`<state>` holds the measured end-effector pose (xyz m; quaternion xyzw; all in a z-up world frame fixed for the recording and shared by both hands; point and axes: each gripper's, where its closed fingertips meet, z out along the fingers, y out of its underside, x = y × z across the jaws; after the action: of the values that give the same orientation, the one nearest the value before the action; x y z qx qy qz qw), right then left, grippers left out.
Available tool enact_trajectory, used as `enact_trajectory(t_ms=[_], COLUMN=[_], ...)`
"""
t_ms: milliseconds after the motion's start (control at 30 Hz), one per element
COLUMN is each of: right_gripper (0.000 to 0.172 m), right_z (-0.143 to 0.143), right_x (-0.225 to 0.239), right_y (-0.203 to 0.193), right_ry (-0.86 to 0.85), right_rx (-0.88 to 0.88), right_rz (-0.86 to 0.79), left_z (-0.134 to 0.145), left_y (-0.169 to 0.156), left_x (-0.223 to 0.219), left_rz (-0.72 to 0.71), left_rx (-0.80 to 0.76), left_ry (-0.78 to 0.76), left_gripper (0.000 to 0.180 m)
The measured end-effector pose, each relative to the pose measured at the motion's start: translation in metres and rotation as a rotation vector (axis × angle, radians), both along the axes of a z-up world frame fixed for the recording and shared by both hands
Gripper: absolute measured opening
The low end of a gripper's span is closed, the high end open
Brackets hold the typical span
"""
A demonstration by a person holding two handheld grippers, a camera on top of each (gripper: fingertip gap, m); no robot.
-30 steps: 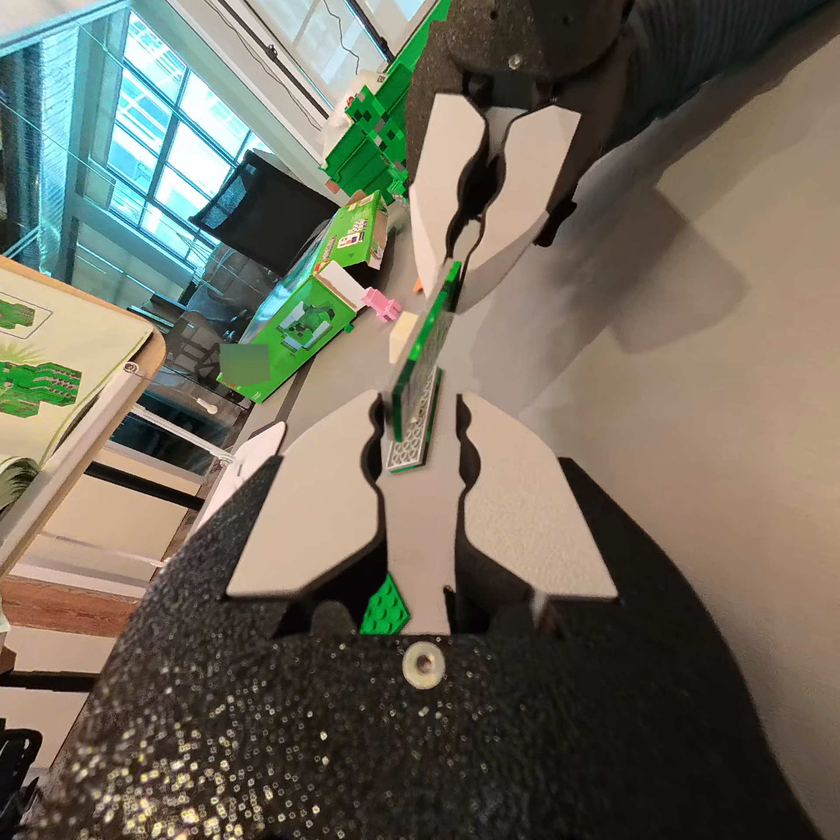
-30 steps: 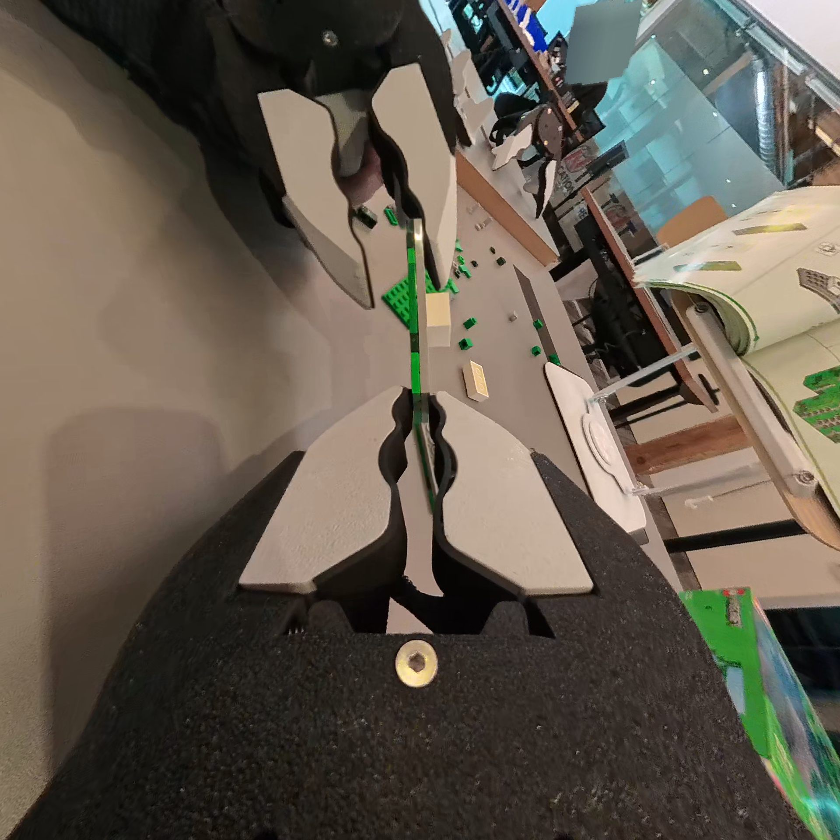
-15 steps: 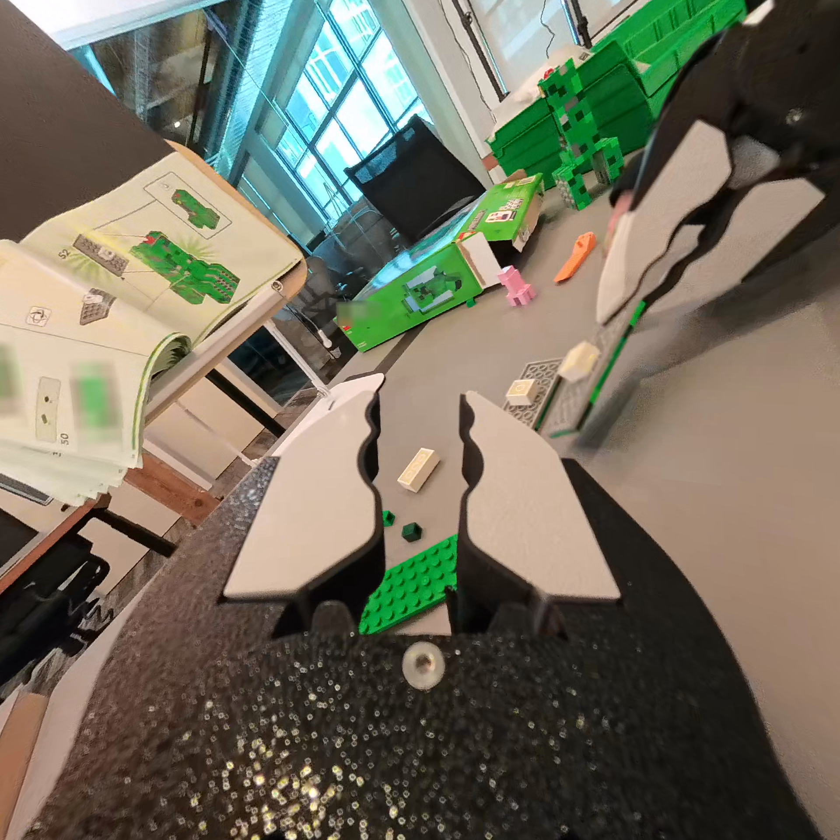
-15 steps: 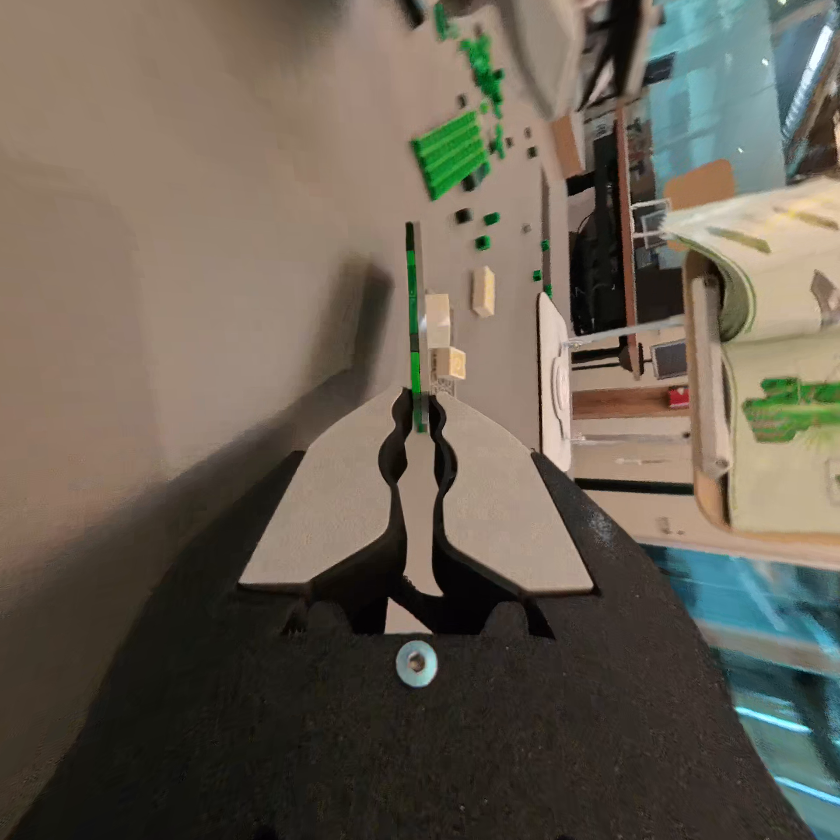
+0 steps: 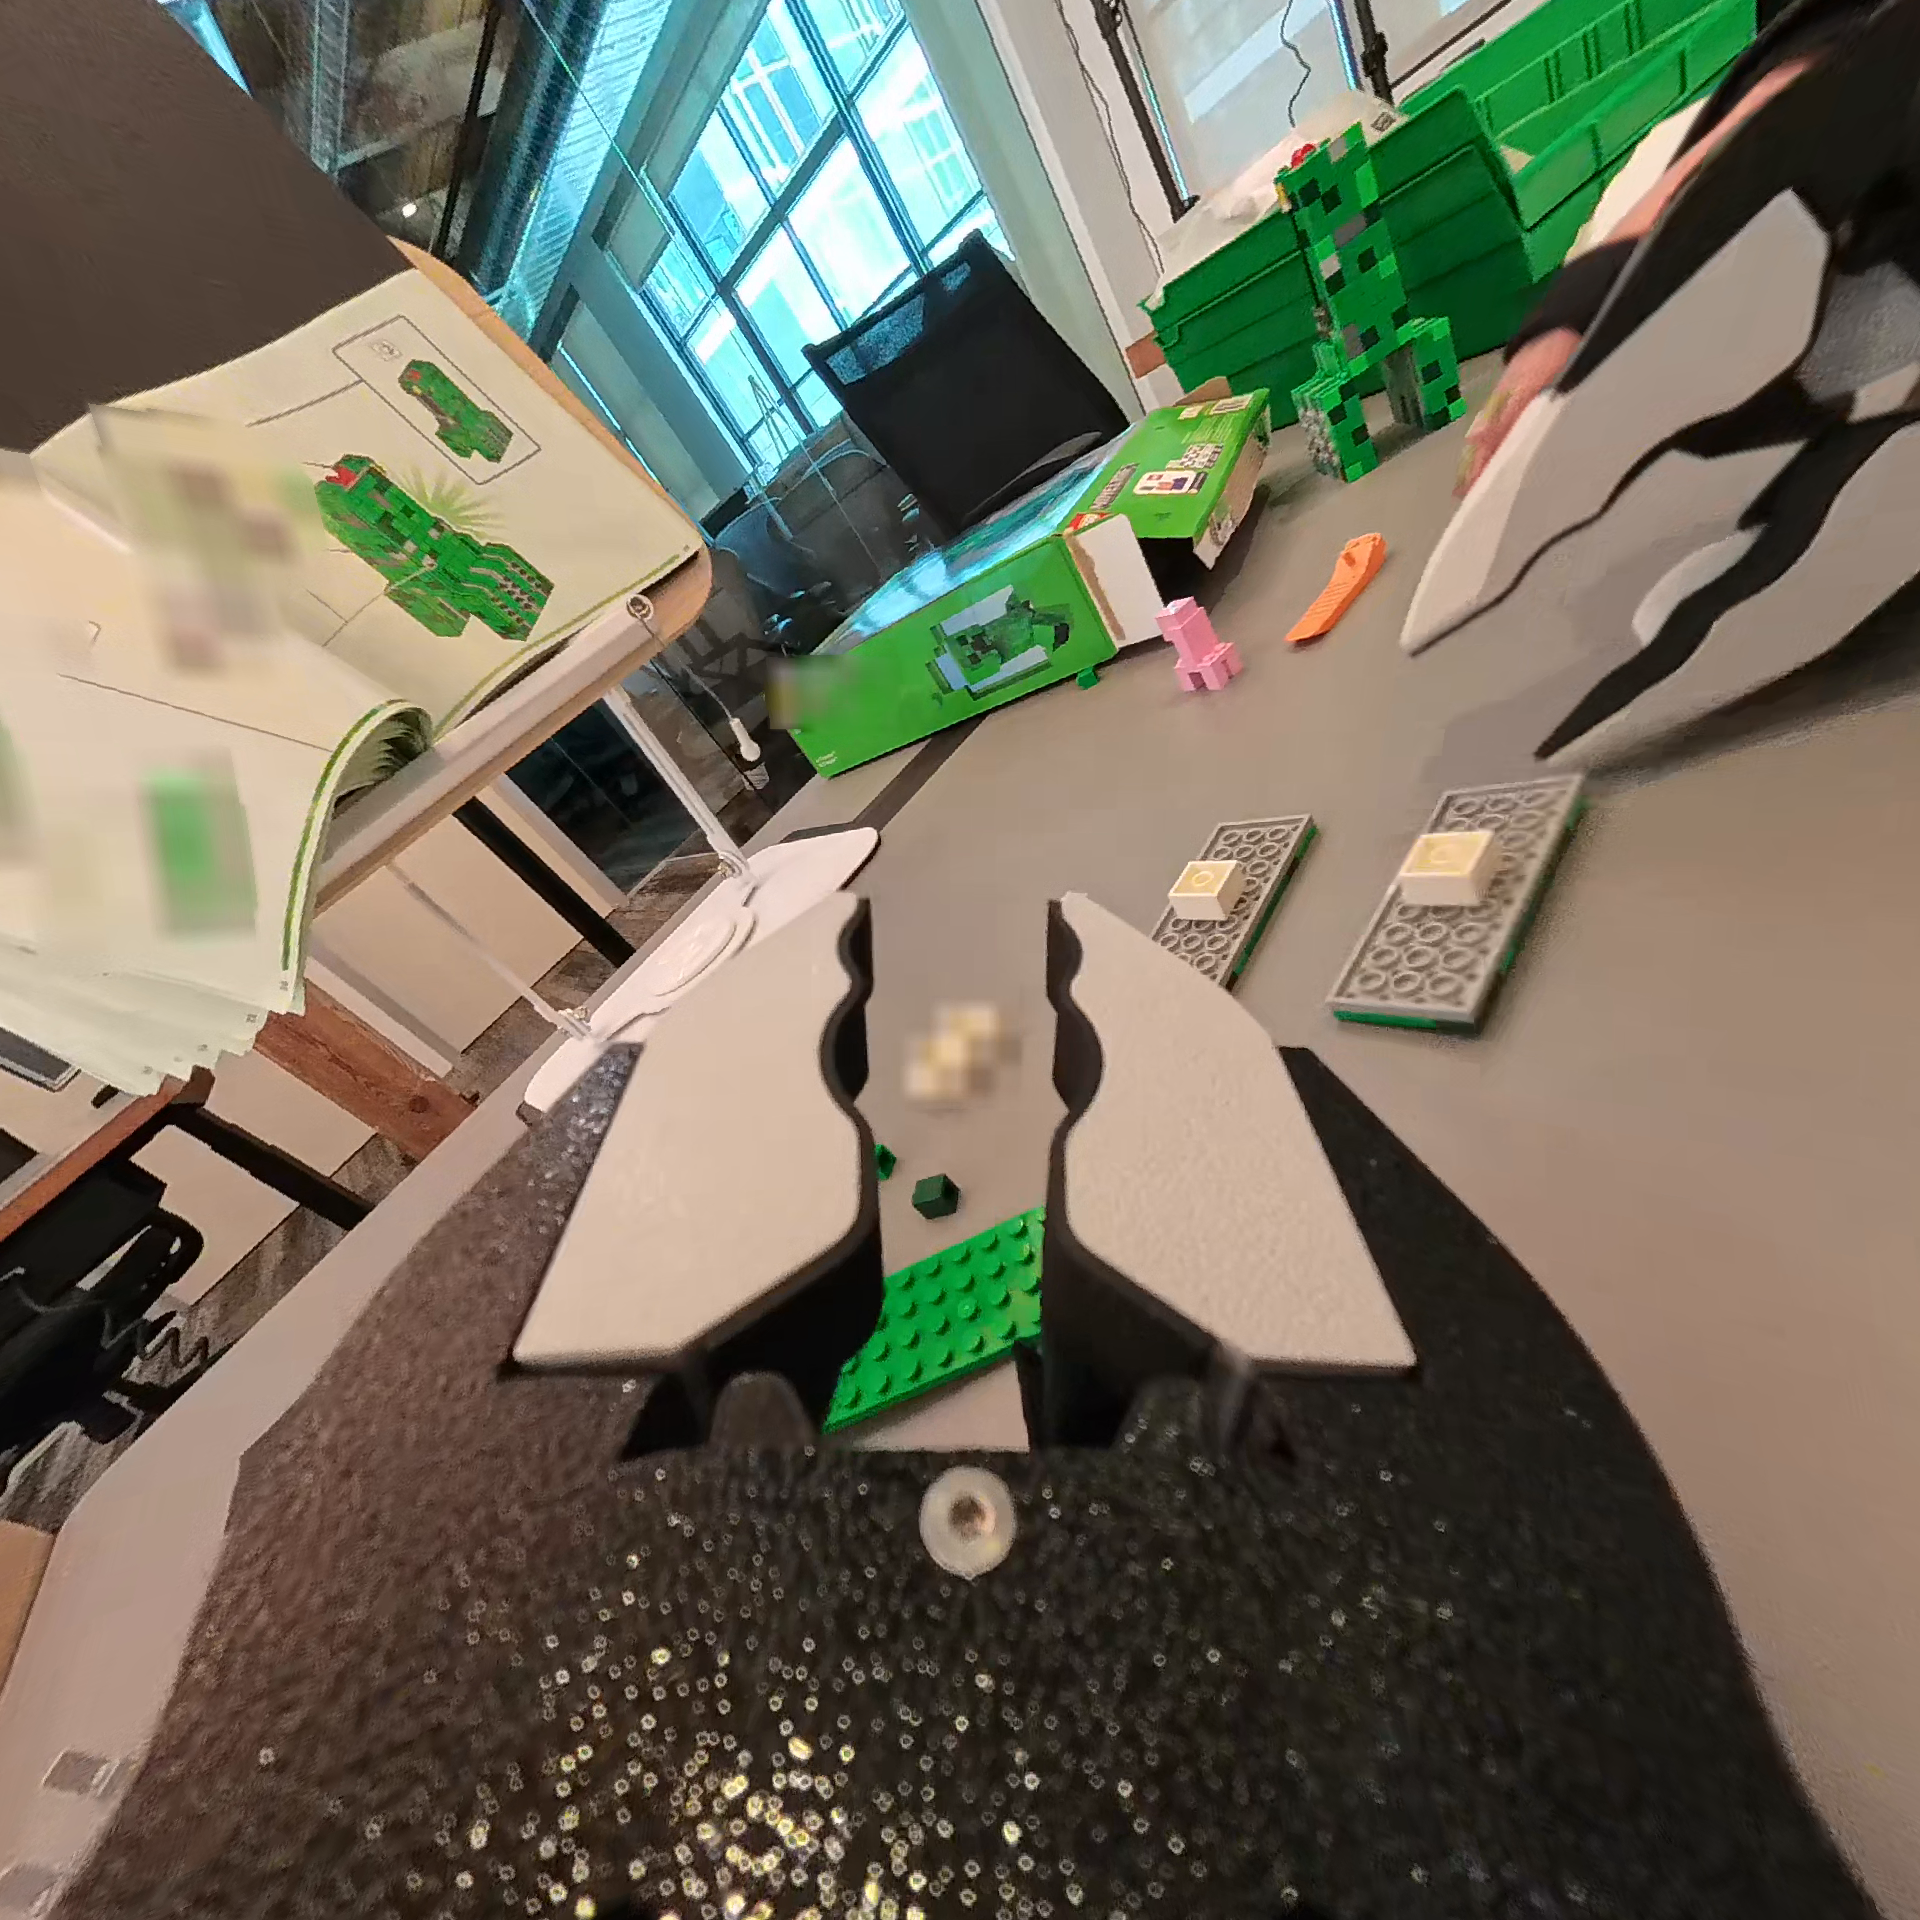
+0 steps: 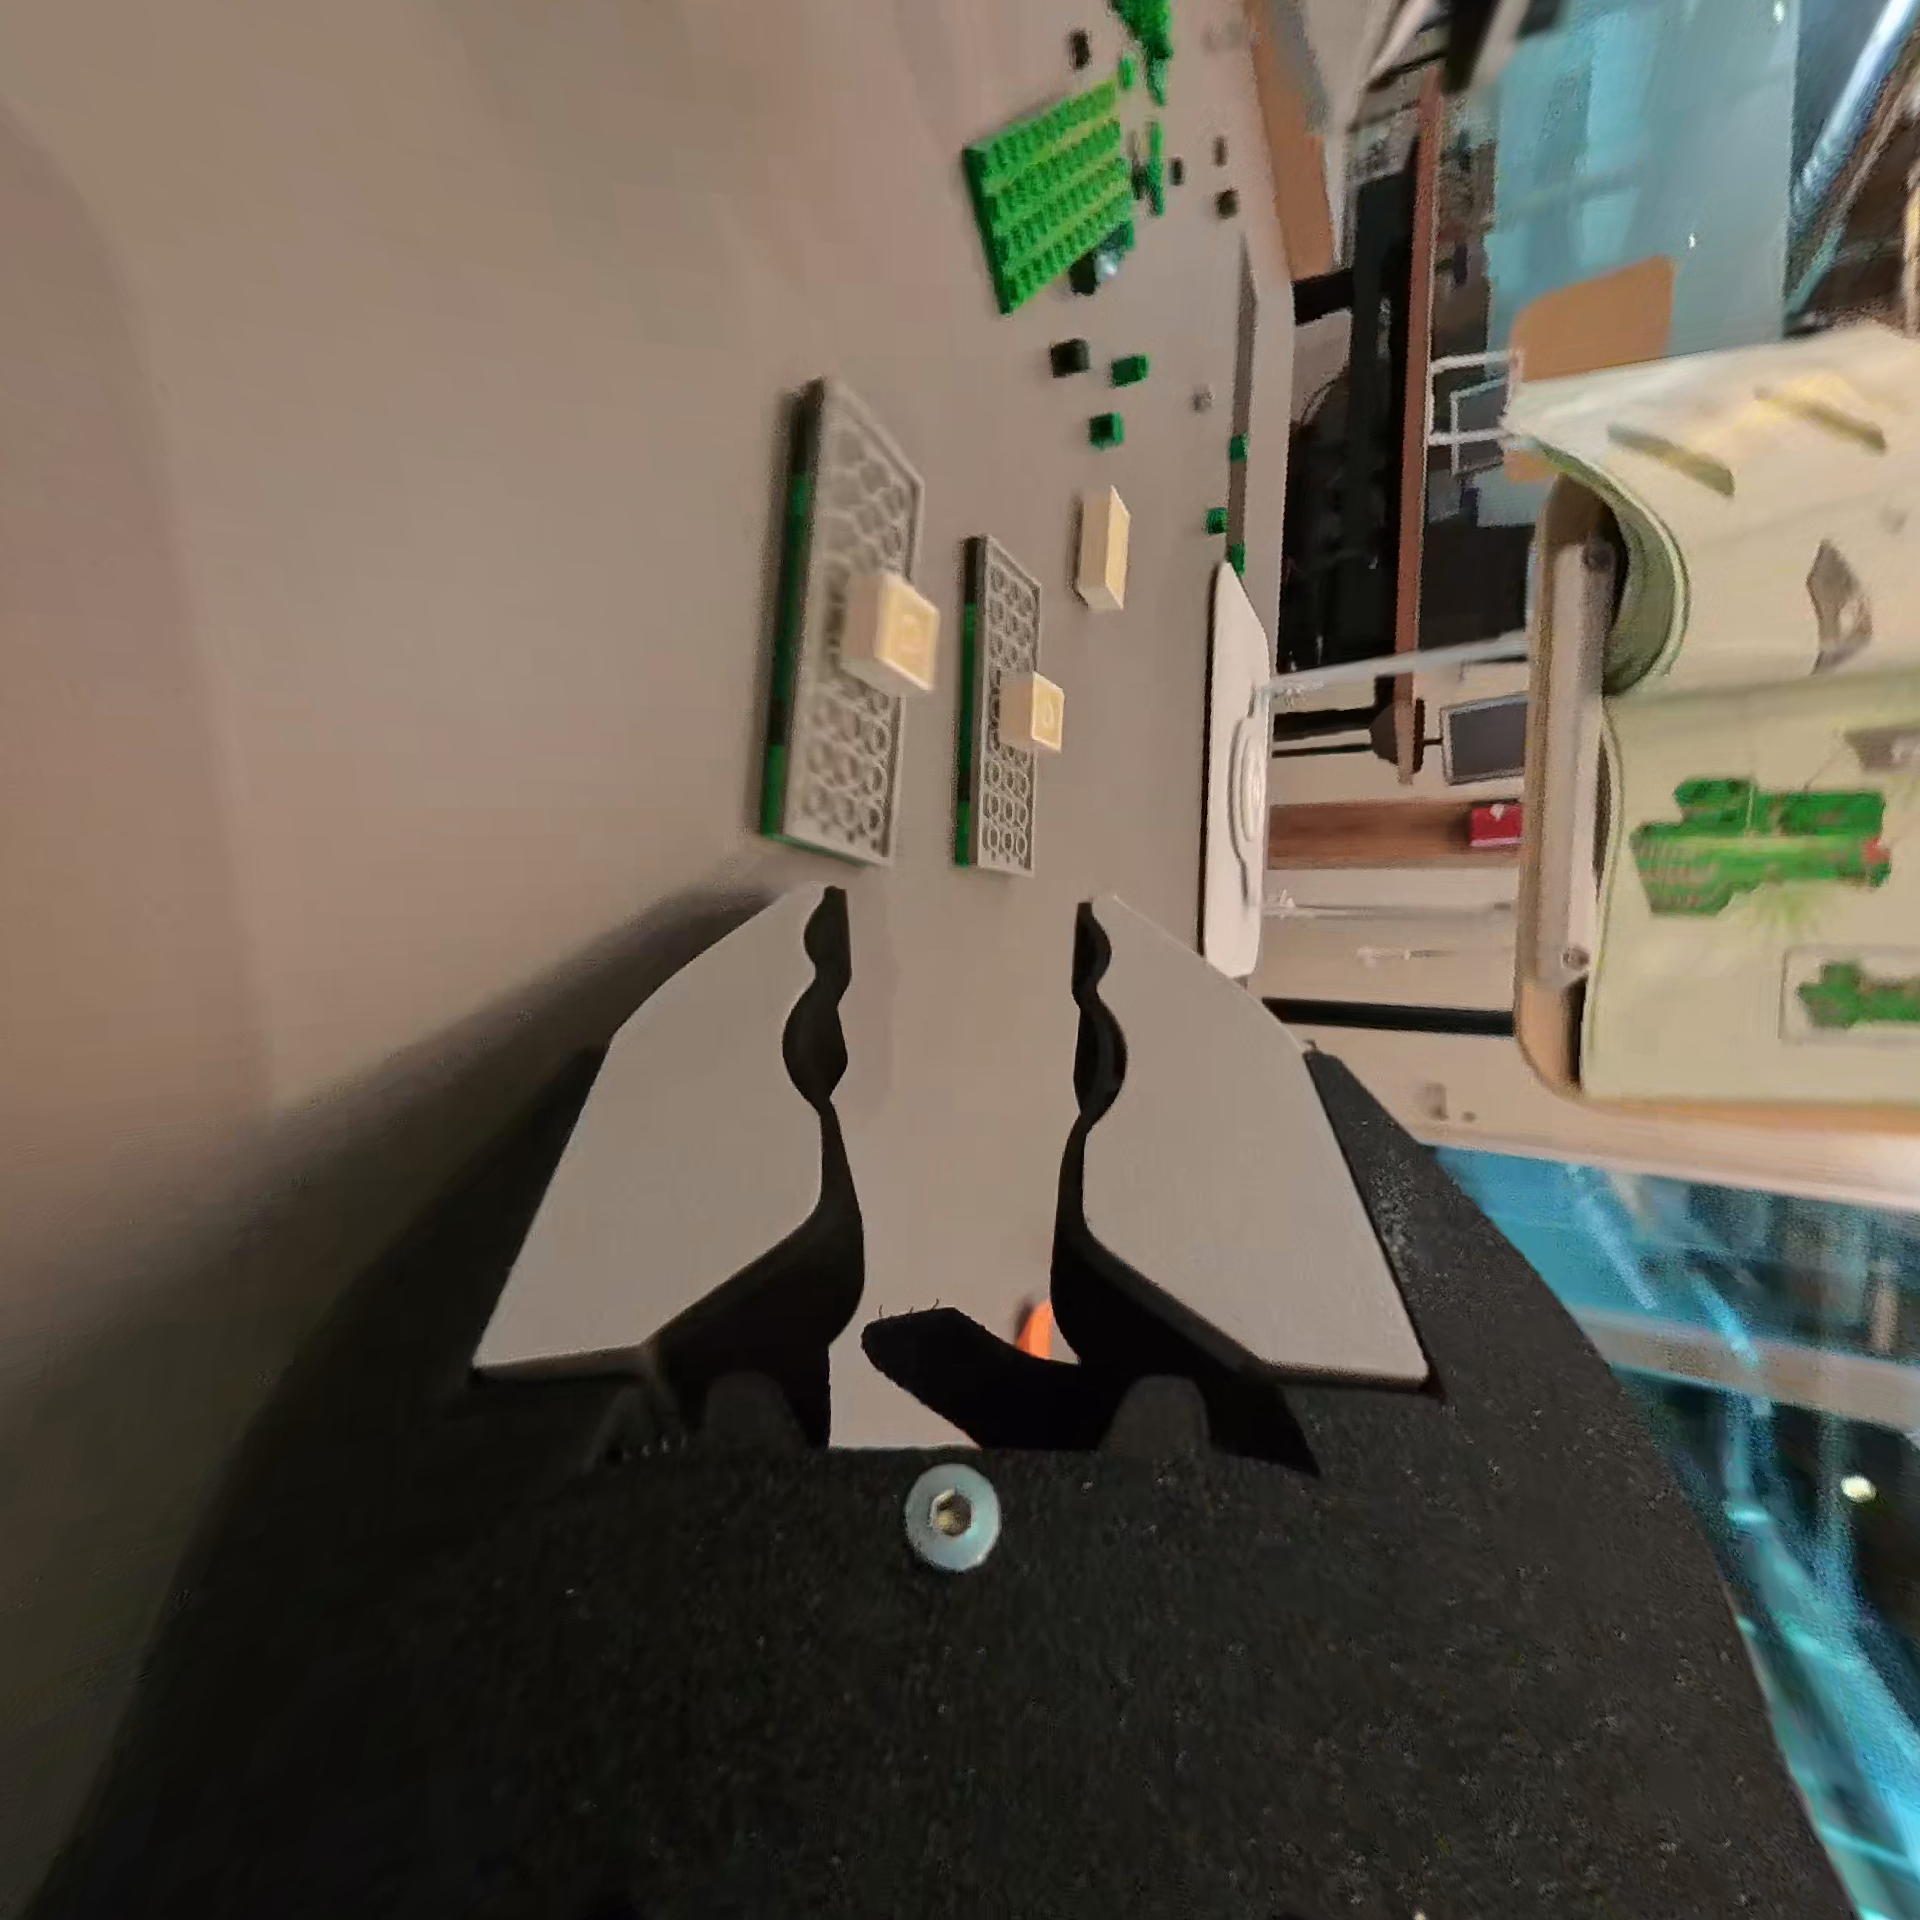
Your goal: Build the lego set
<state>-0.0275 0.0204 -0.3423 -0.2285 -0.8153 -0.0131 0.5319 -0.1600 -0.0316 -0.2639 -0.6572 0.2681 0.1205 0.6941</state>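
My left gripper [image 5: 958,914] is open and holds nothing. Between its fingers I see the grey table with a blurred cream brick [image 5: 956,1049], small dark green pieces and a green studded plate [image 5: 956,1309]. My right gripper [image 6: 958,899] is open and holds nothing; it also shows in the left wrist view [image 5: 1481,696]. Just ahead of it two grey-on-green plates lie flat, studs down: a larger one [image 6: 842,769] [image 5: 1460,935] and a smaller one [image 6: 1003,810] [image 5: 1236,904]. Each carries a cream brick [image 6: 894,634] [image 6: 1034,712].
A loose cream brick [image 6: 1103,545], a green plate [image 6: 1049,192] and small green pieces lie farther on. An open instruction booklet [image 5: 312,582] sits on a white-based stand [image 5: 748,904] at the table edge. A green box [image 5: 987,634], pink figure [image 5: 1200,644], orange tool [image 5: 1340,587] and green model [image 5: 1361,301] stand behind.
A second ago my right gripper held the larger plate on edge in the air between my open left fingers. It laid the plate flat on the table, opened and drew back. My left gripper stayed open.
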Motion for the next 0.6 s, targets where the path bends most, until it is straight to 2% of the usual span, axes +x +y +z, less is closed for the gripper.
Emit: enact_trajectory(t_ms=[167, 267, 333, 433, 533, 600], right_gripper=[0.04, 0.038, 0.034, 0.034, 0.046, 0.061], right_z=[0.019, 0.048, 0.079, 0.113, 0.128, 0.126], right_x=[0.014, 0.024, 0.043, 0.101, 0.156, 0.174], right_y=[0.008, 0.033, 0.073, 0.136, 0.181, 0.202], right_ry=[0.122, 0.321, 0.562, 0.858, 0.998, 0.983], right_rx=[-0.203, -0.396, -0.458, -0.435, -0.449, -0.507], right_rz=[-0.059, -0.133, -0.263, -0.512, -0.682, -0.715], left_z=[-0.002, -0.002, -0.002, -0.002, -0.003, -0.004], left_y=[0.001, 0.001, 0.0, 0.0, -0.001, 0.001], left_x=[0.001, 0.002, 0.002, 0.003, 0.005, 0.006], left_rz=[-0.002, -0.002, -0.003, -0.007, -0.01, -0.012], left_rx=[-0.011, -0.005, -0.003, -0.004, -0.009, -0.014], left_ry=[0.01, 0.019, 0.022, 0.026, 0.037, 0.044], left_gripper=[0.03, 0.028, 0.028, 0.027, 0.027, 0.027])
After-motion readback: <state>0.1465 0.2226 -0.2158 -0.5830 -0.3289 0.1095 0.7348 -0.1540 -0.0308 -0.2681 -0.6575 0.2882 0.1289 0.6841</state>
